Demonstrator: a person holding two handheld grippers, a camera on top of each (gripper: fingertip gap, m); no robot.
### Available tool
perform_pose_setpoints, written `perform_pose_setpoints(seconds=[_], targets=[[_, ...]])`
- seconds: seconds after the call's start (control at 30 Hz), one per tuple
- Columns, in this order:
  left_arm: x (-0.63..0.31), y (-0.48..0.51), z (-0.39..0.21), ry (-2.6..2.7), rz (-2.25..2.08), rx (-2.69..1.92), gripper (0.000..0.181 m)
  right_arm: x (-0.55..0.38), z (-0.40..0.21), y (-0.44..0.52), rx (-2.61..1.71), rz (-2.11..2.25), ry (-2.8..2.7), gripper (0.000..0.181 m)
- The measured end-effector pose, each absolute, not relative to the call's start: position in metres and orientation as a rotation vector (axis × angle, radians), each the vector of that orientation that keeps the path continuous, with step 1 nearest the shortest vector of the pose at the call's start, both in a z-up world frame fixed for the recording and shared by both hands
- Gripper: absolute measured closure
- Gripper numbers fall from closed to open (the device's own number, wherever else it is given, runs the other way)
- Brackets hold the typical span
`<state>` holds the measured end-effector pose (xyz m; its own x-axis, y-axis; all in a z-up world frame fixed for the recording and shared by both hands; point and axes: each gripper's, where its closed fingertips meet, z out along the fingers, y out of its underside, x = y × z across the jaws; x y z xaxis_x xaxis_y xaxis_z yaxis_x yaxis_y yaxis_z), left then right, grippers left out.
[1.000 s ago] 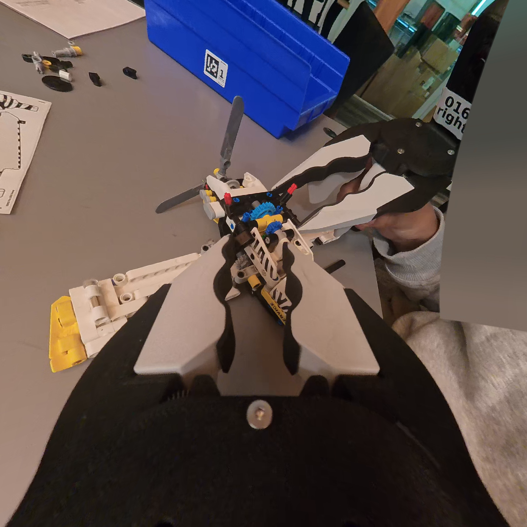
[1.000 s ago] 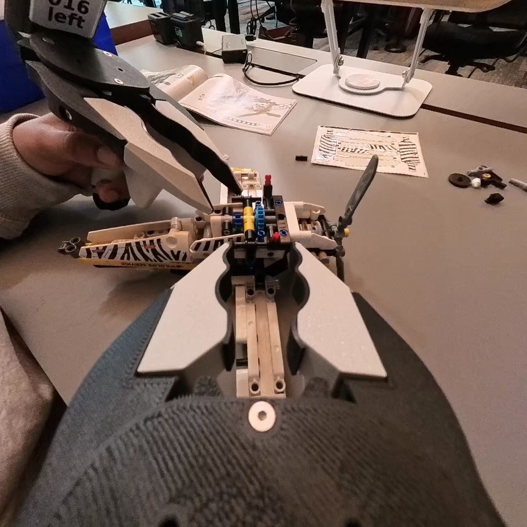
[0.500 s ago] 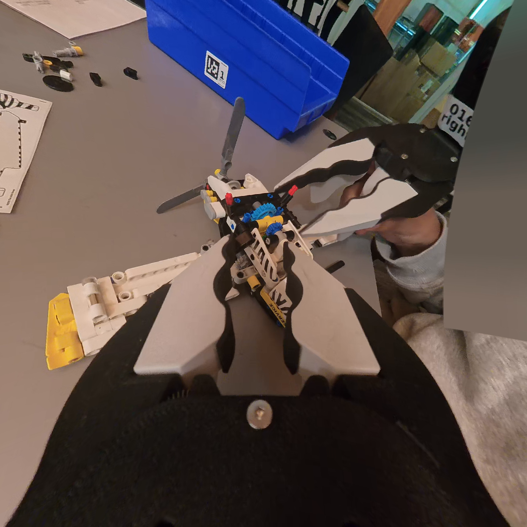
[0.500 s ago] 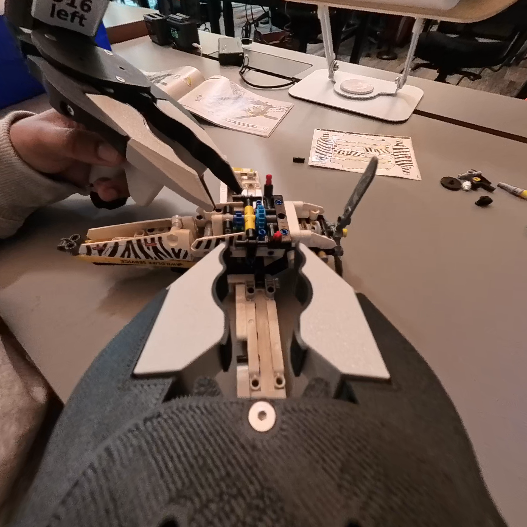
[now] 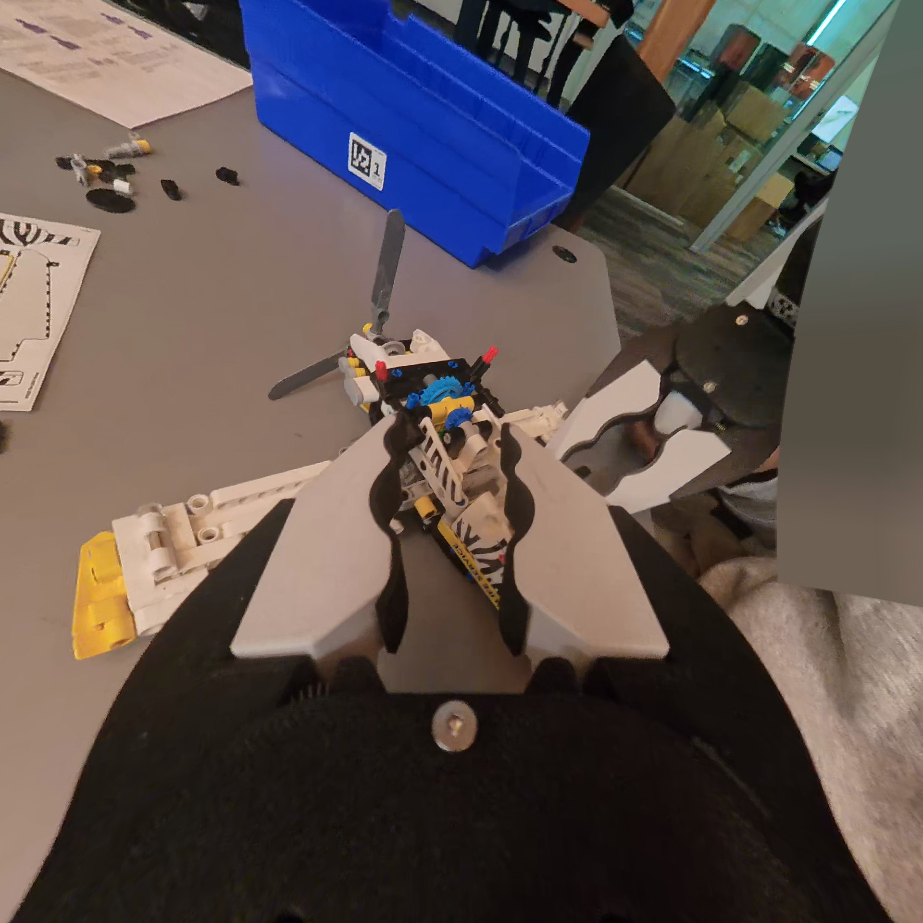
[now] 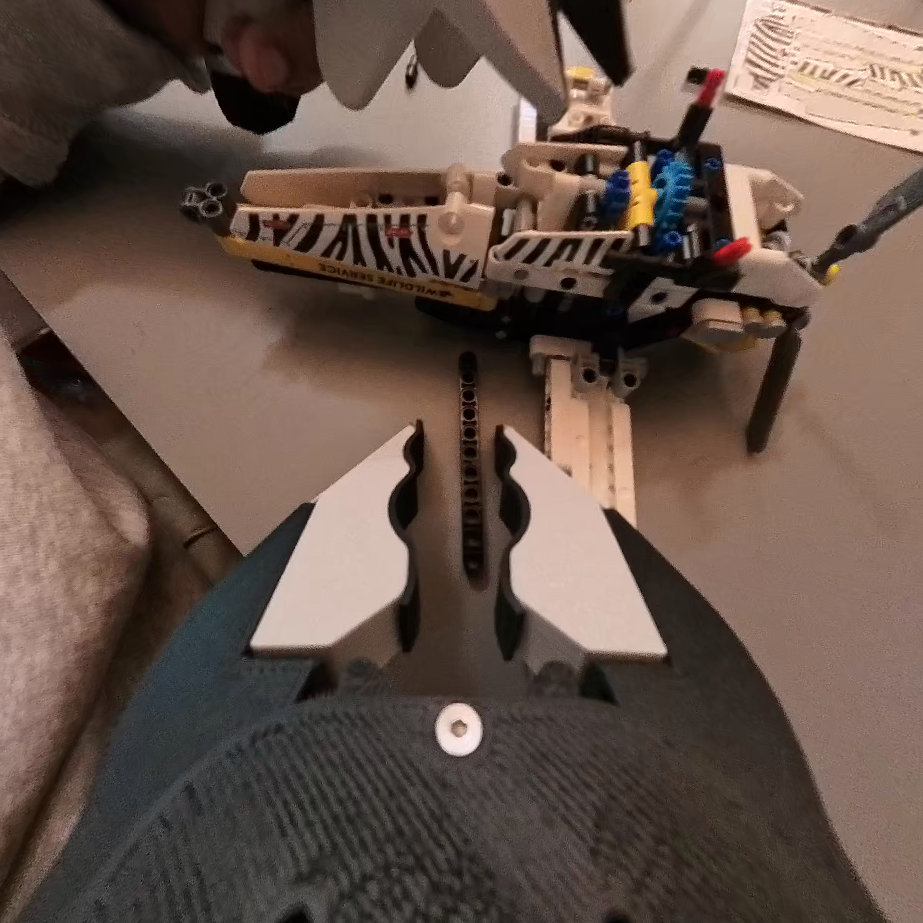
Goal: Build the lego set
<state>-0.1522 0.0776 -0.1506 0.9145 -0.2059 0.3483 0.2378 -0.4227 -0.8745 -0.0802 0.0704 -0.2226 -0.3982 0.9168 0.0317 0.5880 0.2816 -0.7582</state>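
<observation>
A lego plane model (image 5: 439, 399) with a zebra-striped body, blue gears and a grey propeller (image 5: 387, 269) lies on the grey table (image 5: 210, 309). My left gripper (image 5: 452, 434) is shut on the model's body behind the gears; it also shows at the top of the right wrist view (image 6: 582, 95). A long black lego beam (image 6: 469, 474) lies flat on the table in front of the model (image 6: 449, 239). My right gripper (image 6: 457, 432) is open and low over the beam, one finger on each side, not touching it. It shows in the left wrist view (image 5: 582, 469) too.
A white wing (image 6: 589, 439) lies just right of my right gripper; the other wing, yellow-tipped (image 5: 150, 564), points left. A blue bin (image 5: 424, 125) stands behind. Sticker sheet (image 5: 35, 309) and small loose parts (image 5: 110, 175) lie far left. The table edge (image 6: 125, 439) is near. From the left gripper's tips to the grey propeller (image 5: 387, 269) is close to 9 cm.
My right gripper has let go of the model's middle, pulled back towards the table's near edge and dropped low over the black beam. My left gripper keeps its hold.
</observation>
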Motion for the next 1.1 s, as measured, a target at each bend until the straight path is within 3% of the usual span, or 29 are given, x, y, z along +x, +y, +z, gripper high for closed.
perform_pose_setpoints(seconds=[0.17,0.23,0.57,0.77,1.0,1.1], targets=[[-0.143,0.077,-0.147,0.026,-0.487,-1.93,0.146,-0.086,-0.222,0.066,-1.294,0.869,-2.093,0.161],[-0.142,0.077,-0.15,0.036,-0.474,-1.948,0.145,-0.089,-0.223,0.066,-1.293,0.852,-2.096,0.175],[-0.141,0.075,-0.143,0.038,-0.473,-1.923,0.145,-0.095,-0.166,0.088,-1.171,0.99,-1.767,0.176],[-0.097,0.069,-0.121,0.115,-0.789,-1.81,0.14,-0.097,-0.14,0.085,-1.042,1.017,-1.665,0.176],[-0.1,0.076,-0.123,-0.032,-0.903,-1.778,0.158,-0.101,-0.136,0.086,-0.899,0.792,-1.626,0.177],[-0.101,0.075,-0.12,-0.106,-1.065,-1.713,0.155,-0.102,-0.135,0.086,-0.78,0.619,-1.609,0.176]])
